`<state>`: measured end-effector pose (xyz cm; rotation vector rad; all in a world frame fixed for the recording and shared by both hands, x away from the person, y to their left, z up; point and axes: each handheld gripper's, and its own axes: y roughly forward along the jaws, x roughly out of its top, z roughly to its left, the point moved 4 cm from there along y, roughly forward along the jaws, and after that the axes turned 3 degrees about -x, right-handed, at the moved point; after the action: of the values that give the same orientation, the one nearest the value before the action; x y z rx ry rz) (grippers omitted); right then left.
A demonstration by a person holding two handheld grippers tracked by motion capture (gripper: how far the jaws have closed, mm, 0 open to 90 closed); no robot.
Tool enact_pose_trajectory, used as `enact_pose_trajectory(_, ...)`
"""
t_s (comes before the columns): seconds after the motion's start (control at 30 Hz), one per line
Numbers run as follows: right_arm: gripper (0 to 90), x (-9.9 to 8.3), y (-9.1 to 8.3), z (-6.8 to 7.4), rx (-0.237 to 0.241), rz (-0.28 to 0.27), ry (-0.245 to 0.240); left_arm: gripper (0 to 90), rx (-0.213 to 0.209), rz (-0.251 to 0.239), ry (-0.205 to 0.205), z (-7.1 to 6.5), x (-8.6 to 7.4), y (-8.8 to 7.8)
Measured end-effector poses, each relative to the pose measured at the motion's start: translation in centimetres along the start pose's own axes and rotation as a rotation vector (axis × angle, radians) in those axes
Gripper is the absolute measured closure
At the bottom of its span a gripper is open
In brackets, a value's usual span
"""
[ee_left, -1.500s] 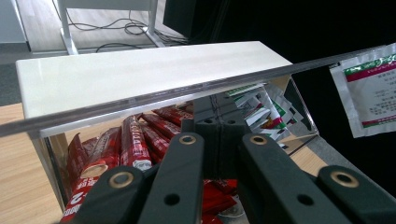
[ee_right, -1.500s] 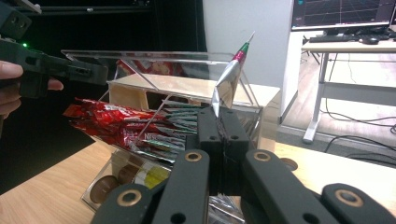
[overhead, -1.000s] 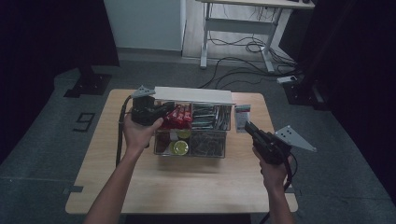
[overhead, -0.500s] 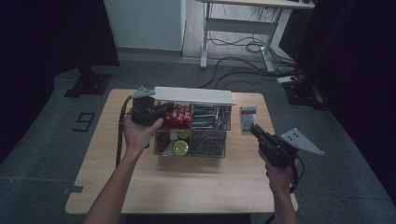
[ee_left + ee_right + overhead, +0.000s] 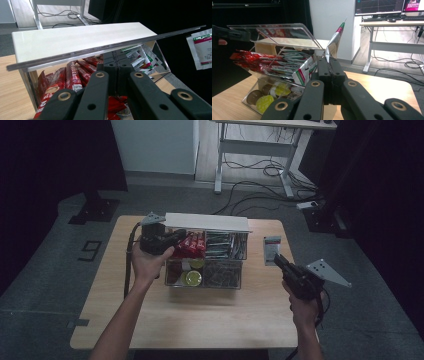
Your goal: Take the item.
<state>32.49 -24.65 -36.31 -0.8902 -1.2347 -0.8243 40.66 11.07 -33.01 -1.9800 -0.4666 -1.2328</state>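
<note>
I have the clear acrylic organizer [image 5: 205, 262] open at the middle of the wooden table [image 5: 125, 320]: my left claw [image 5: 117, 72] is clamped on its thin transparent lid [image 5: 105, 48], propping it up. My right claw [image 5: 329, 65] is pinched shut on a flat foil sachet [image 5: 334, 42] with green and white print, lifted near the box's right end. A second sachet [image 5: 272, 250] lies on the table beside the box (probably waiting its turn). Inside sit glossy red stick packets [image 5: 191, 242], more sachets and round capsules [image 5: 192, 278]. Dropping this sachet in seems left.
</note>
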Motion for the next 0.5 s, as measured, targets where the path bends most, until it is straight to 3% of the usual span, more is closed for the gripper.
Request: enact_pose_trajectory(0.5,88.9,-2.9,0.3,-1.8,-0.047,0.050,0.030,88.5,0.002,-0.003,0.001,-0.1,0.0,0.0)
